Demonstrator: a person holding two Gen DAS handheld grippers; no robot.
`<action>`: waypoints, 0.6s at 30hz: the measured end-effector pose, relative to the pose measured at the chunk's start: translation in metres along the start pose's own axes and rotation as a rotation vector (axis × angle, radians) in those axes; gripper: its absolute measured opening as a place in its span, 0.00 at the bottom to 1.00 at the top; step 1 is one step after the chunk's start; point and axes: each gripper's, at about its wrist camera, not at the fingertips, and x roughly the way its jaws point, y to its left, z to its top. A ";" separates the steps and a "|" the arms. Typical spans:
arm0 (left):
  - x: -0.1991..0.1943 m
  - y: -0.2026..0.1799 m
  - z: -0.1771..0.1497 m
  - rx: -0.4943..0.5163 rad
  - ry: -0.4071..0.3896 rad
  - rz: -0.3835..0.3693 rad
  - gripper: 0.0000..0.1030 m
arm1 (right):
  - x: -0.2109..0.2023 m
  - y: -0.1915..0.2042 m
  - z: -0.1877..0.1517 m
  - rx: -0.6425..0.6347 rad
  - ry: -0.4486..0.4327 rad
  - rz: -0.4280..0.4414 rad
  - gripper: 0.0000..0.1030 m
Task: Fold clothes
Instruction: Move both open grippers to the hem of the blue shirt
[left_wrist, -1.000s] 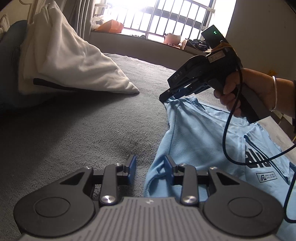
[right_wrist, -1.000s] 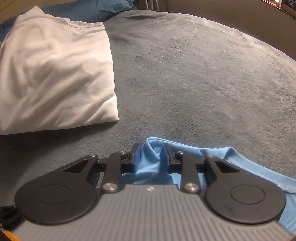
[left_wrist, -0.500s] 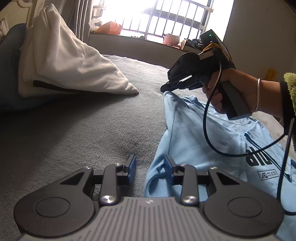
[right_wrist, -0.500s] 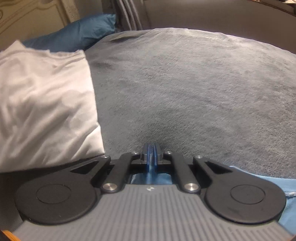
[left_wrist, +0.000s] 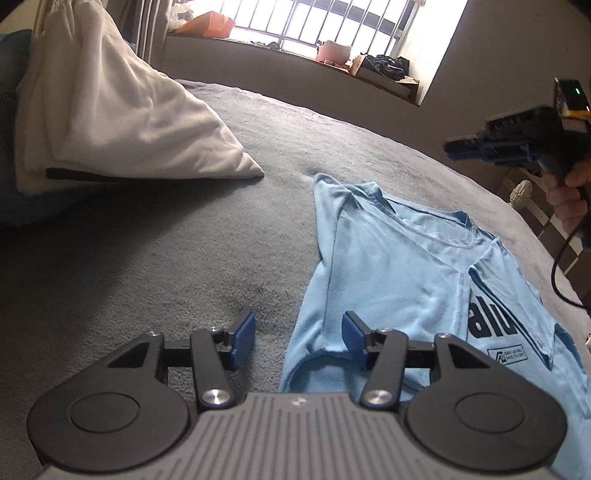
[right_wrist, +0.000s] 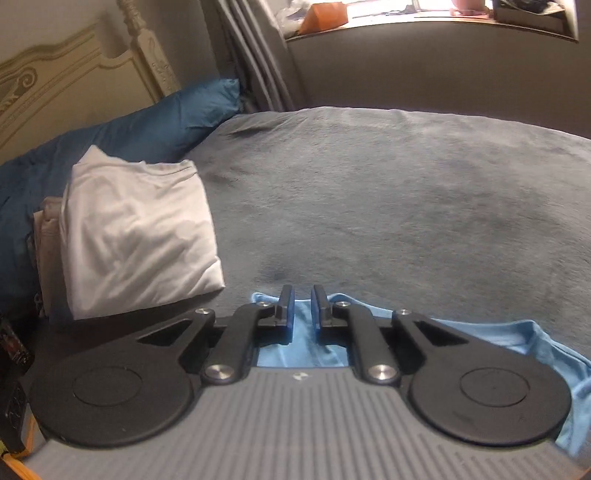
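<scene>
On grey bed (left_wrist: 155, 266) w/ blue tee (left_wrist: 399, 273), left claw (left_wrist: 298, 338) wide apart, right claw (right_wrist: 302, 312) slightly apart, empty.

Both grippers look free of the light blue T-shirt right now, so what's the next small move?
Probably close the left gripper on the light blue T-shirt: its open fingers straddle the near edge, which lies flat on the grey blanket, while the right gripper hangs clear above.

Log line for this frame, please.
task: fold clothes | left gripper: open, at light blue T-shirt hem | right gripper: open, lifted clear | shirt: flat on grey bed
</scene>
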 end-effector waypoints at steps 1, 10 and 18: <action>-0.006 -0.001 0.003 0.002 -0.017 0.018 0.59 | -0.008 -0.011 -0.004 0.027 -0.006 -0.030 0.09; -0.047 -0.049 0.012 0.231 -0.061 0.003 0.60 | -0.087 -0.043 -0.047 -0.003 -0.005 -0.166 0.10; -0.077 -0.089 -0.004 0.385 0.050 -0.072 0.60 | -0.200 -0.032 -0.096 0.004 0.020 -0.204 0.11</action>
